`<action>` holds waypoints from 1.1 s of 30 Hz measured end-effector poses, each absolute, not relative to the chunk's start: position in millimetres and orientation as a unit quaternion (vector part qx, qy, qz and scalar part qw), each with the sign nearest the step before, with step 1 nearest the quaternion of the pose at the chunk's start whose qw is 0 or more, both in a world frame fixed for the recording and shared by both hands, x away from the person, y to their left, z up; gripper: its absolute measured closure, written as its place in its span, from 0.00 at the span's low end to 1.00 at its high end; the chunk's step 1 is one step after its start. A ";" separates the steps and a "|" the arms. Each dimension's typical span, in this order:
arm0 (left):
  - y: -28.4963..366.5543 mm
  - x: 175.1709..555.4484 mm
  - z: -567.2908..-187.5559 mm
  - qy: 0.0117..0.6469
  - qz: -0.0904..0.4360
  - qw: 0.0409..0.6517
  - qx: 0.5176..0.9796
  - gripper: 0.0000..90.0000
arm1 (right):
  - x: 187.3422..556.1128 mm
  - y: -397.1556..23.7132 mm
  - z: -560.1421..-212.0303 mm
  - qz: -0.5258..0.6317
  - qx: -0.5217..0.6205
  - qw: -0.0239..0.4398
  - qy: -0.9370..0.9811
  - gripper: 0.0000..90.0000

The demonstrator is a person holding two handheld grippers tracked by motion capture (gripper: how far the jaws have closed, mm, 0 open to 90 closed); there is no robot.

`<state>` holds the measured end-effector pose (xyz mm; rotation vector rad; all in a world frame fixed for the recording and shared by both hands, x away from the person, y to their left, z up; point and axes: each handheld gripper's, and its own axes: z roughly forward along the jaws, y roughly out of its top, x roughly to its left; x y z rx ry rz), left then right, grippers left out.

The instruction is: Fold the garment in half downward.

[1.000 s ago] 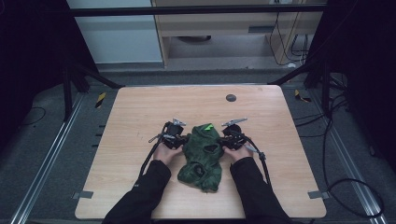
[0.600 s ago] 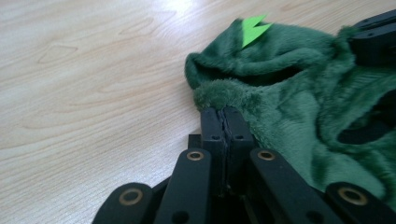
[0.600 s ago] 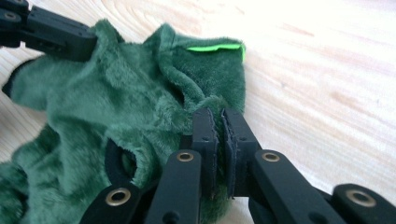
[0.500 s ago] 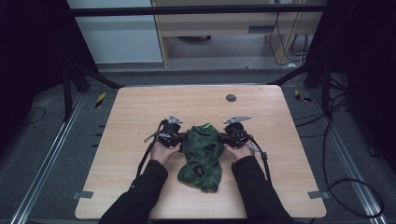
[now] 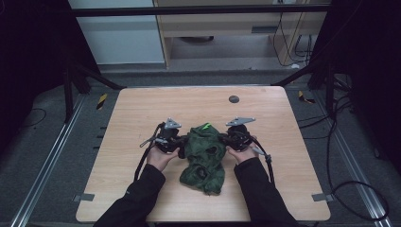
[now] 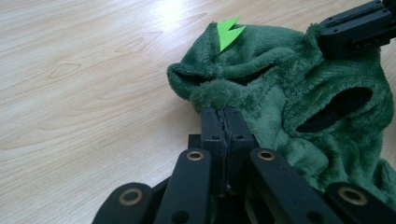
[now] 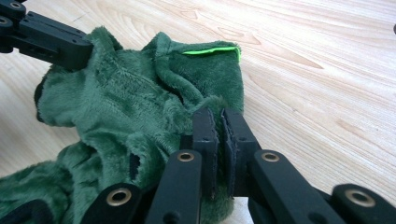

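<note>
A dark green plush garment (image 5: 204,156) with a bright green tag (image 5: 206,126) hangs crumpled over the middle of the wooden table (image 5: 142,109), its lower part resting near the front. My left gripper (image 5: 180,146) is shut on the garment's left edge (image 6: 212,93), fabric pinched between the jaws. My right gripper (image 5: 226,141) is shut on the right edge (image 7: 212,105), a thin fold of plush caught between its pads. In the left gripper view the other gripper (image 6: 357,28) shows at the top right; in the right gripper view the other gripper (image 7: 46,39) shows at the top left.
A small dark round disc (image 5: 233,99) is set in the tabletop toward the far side. Metal frame rails (image 5: 52,156) run along both sides of the table, with cables (image 5: 331,156) on the floor at the right.
Both grippers have risen a little with the garment's top edge held between them. The cloth now hangs more stretched below them.
</note>
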<state>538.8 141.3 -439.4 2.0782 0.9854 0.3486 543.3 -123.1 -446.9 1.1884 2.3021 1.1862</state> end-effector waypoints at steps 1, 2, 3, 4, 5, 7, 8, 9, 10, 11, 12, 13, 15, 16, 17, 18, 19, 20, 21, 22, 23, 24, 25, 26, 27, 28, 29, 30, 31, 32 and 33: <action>141.6 537.2 -438.9 0.389 0.137 0.398 0.819 0.99 | 541.7 -122.7 -446.1 0.413 0.409 0.147 0.800 0.95; 142.3 535.8 -438.4 0.388 0.135 0.399 0.820 0.99 | 539.7 -122.3 -445.0 0.412 0.410 0.146 0.801 0.94; 143.0 534.3 -437.7 0.386 0.136 0.398 0.821 0.99 | 538.4 -122.0 -444.6 0.415 0.406 0.149 0.801 0.94; 143.3 533.2 -437.4 0.387 0.136 0.400 0.820 0.99 | 535.9 -121.6 -443.0 0.416 0.403 0.150 0.801 0.94; 144.0 531.6 -436.9 0.387 0.134 0.402 0.819 0.99 | 535.9 -121.6 -443.0 0.416 0.403 0.150 0.801 0.94; 144.5 527.5 -435.9 0.385 0.135 0.401 0.820 0.99 | 533.2 -121.6 -441.4 0.419 0.400 0.151 0.801 0.94; 144.7 526.1 -435.4 0.384 0.135 0.402 0.820 0.99 | 531.5 -121.6 -440.3 0.420 0.396 0.152 0.803 0.94; 144.9 524.4 -434.6 0.383 0.135 0.402 0.820 0.99 | 530.4 -121.6 -439.7 0.422 0.393 0.153 0.802 0.95; 145.4 522.3 -433.3 0.381 0.136 0.403 0.821 0.99 | 526.3 -121.3 -437.1 0.423 0.388 0.153 0.805 0.95; 145.7 521.0 -432.4 0.380 0.135 0.405 0.821 0.99 | 526.3 -121.3 -437.1 0.423 0.388 0.153 0.805 0.95; 146.1 518.9 -430.9 0.379 0.136 0.407 0.820 0.99 | 524.9 -121.1 -436.3 0.425 0.385 0.154 0.804 0.95; 146.3 517.5 -430.1 0.378 0.136 0.409 0.819 0.99 | 522.4 -121.1 -434.9 0.428 0.381 0.154 0.805 0.95; 147.4 514.2 -428.0 0.377 0.135 0.411 0.819 0.99 | 516.6 -120.7 -432.2 0.433 0.374 0.153 0.806 0.95; 147.8 512.6 -427.0 0.376 0.135 0.413 0.818 0.99 | 516.6 -120.7 -432.2 0.433 0.374 0.153 0.806 0.95; 148.1 511.1 -426.2 0.375 0.134 0.413 0.819 0.99 | 515.4 -120.7 -431.6 0.434 0.369 0.153 0.807 0.95; 148.3 509.3 -425.8 0.374 0.133 0.412 0.820 0.99 | 513.8 -120.5 -431.0 0.435 0.368 0.153 0.808 0.95; 148.6 507.9 -425.8 0.374 0.132 0.413 0.820 0.99 | 512.2 -120.0 -430.8 0.435 0.366 0.153 0.808 0.94; 148.8 506.0 -425.8 0.375 0.130 0.415 0.819 0.99 | 511.3 -119.9 -430.7 0.434 0.365 0.153 0.809 0.94; 149.3 504.0 -425.4 0.375 0.130 0.416 0.819 0.99 | 509.9 -119.7 -430.7 0.431 0.364 0.155 0.811 0.94; 149.9 502.3 -424.8 0.374 0.129 0.415 0.819 0.99 | 508.5 -119.9 -430.8 0.430 0.362 0.158 0.812 0.94; 150.3 500.9 -424.3 0.372 0.129 0.415 0.820 0.99 | 507.2 -120.4 -430.5 0.431 0.361 0.156 0.812 0.94; 150.4 499.0 -423.8 0.371 0.129 0.417 0.820 0.99 | 504.5 -121.6 -429.8 0.433 0.361 0.156 0.811 0.94; 150.4 497.3 -423.3 0.370 0.129 0.417 0.820 0.99 | 504.5 -121.6 -429.8 0.433 0.361 0.156 0.811 0.94; 150.6 495.4 -422.7 0.368 0.128 0.418 0.821 0.99 | 502.9 -122.6 -429.2 0.434 0.360 0.155 0.811 0.94; 150.8 494.0 -422.3 0.366 0.127 0.417 0.822 0.99 | 500.6 -123.5 -428.7 0.436 0.359 0.154 0.810 0.94; 151.0 492.2 -422.1 0.364 0.127 0.416 0.824 0.99 | 498.6 -124.1 -428.3 0.438 0.359 0.152 0.810 0.94; 151.0 491.0 -422.3 0.363 0.127 0.417 0.824 0.99 | 494.6 -124.8 -427.8 0.441 0.356 0.149 0.810 0.94; 151.1 489.9 -422.3 0.362 0.126 0.416 0.825 0.99 | 494.6 -124.8 -427.8 0.441 0.356 0.149 0.810 0.94; 151.3 488.1 -422.4 0.361 0.126 0.416 0.825 0.99 | 493.1 -124.9 -427.8 0.442 0.355 0.148 0.810 0.94; 151.3 487.0 -422.6 0.362 0.126 0.416 0.825 0.99 | 490.6 -124.7 -427.6 0.442 0.354 0.148 0.811 0.94; 151.7 485.7 -422.7 0.361 0.126 0.416 0.825 0.99 | 489.4 -124.5 -427.8 0.443 0.351 0.149 0.811 0.94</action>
